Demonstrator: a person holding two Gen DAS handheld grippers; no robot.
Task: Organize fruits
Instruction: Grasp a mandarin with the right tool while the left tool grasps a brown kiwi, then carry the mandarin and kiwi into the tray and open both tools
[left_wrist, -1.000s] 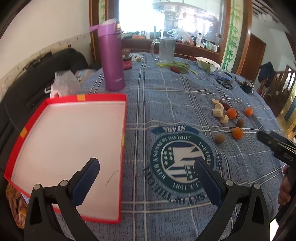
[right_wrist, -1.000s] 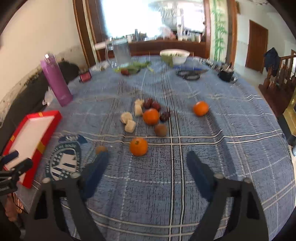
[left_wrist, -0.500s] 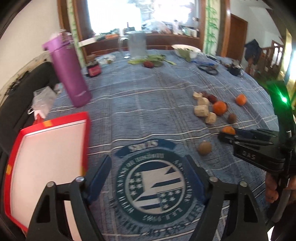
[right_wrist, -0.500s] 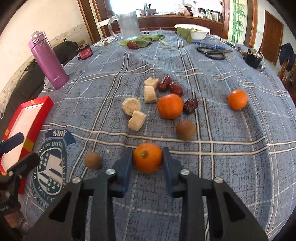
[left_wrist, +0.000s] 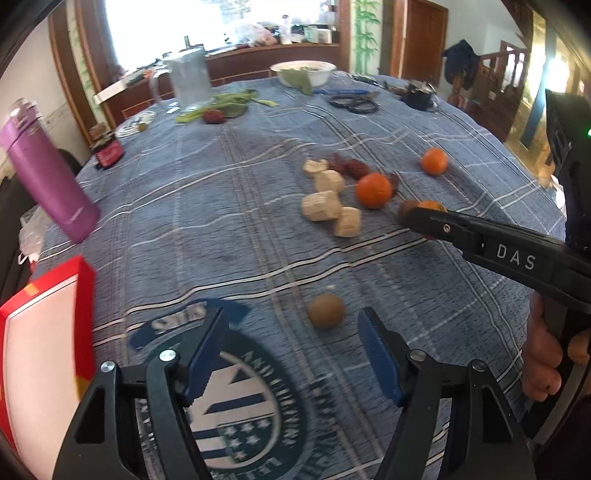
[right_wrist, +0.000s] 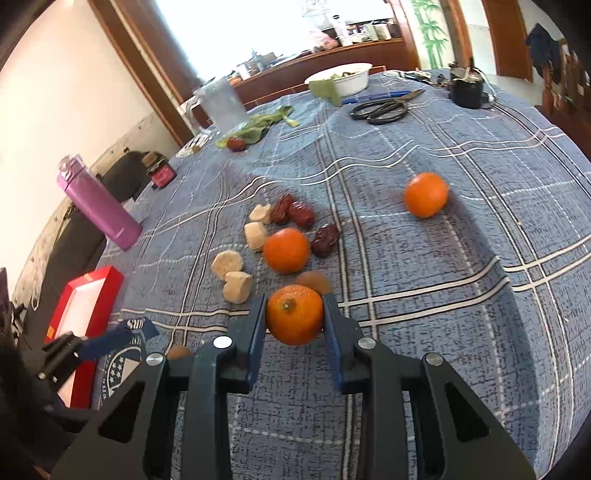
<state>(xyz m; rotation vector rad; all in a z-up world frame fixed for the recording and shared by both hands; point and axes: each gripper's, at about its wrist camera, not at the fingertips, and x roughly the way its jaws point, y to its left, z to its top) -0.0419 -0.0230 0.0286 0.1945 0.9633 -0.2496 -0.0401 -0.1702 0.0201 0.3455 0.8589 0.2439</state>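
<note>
While the right claw (right_wrist: 294, 320) pinches a mandarin (right_wrist: 294, 314), the left claw (left_wrist: 288, 356) hangs spread above the blue checked cloth (left_wrist: 229, 206).

Left of the left claw lies the red tray (left_wrist: 44, 332), with the purple bottle (left_wrist: 48, 184) beyond it; just ahead of its right finger sits a brown kiwi (left_wrist: 326, 310). Beyond the right claw, touching the held mandarin's far side, lies a second kiwi (right_wrist: 314, 280); farther on are pale banana pieces (right_wrist: 236, 275), another mandarin (right_wrist: 286, 250) and dark dates (right_wrist: 295, 214); a third mandarin (right_wrist: 425, 194) lies well apart, ahead to the right.
</note>
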